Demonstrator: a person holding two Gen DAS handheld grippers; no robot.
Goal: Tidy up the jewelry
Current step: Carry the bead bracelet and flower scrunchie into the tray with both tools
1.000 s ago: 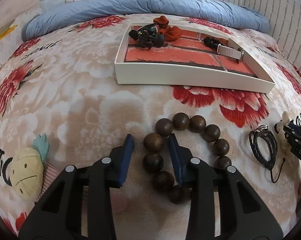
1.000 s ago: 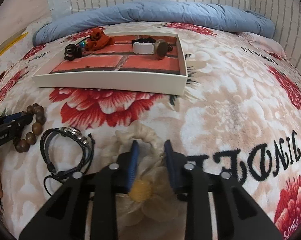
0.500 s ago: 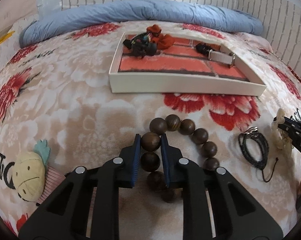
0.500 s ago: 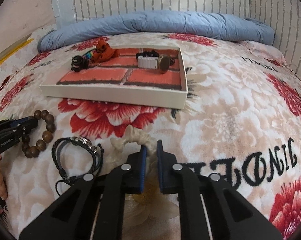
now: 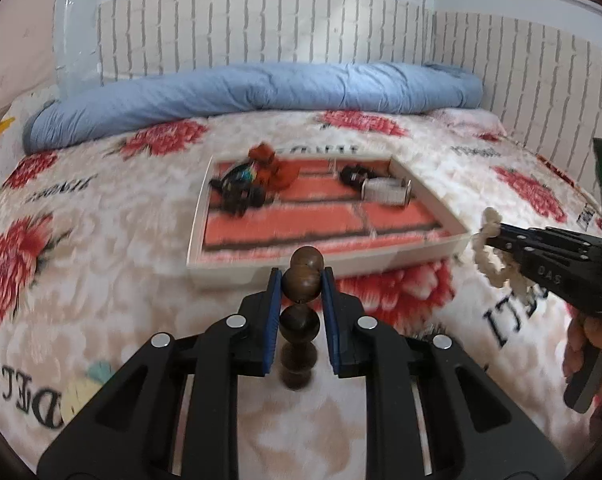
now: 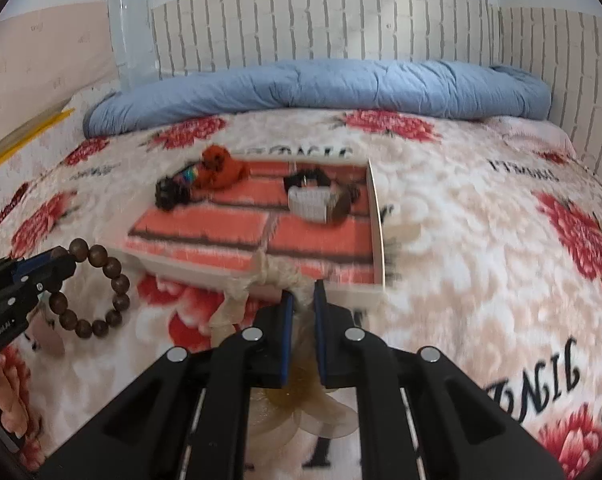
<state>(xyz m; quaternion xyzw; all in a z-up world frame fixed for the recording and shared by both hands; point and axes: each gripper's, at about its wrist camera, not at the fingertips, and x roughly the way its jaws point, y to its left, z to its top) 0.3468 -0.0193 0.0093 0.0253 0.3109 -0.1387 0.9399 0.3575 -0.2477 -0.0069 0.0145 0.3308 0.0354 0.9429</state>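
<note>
Blk grippers (image 5: 301, 280), blue pads (image 5: 275, 312)

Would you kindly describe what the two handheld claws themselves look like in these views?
Both are matte black plastic. The left claw and the right claw each have two angular fingers with blue pads on the inner faces, round silver fasteners and triangular cut-outs. Seen side-on, the right claw bears small pale lettering, a green light and a pistol-style handle. No sleeves or cables show.

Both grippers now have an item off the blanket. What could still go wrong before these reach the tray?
The left gripper pinches a single bead of the wooden bead bracelet; the hanging loop could swing or slip free. The right gripper grips the cream hair tie by its cord, so its flower may snag the tray wall. The tray's far end is already occupied.
</note>
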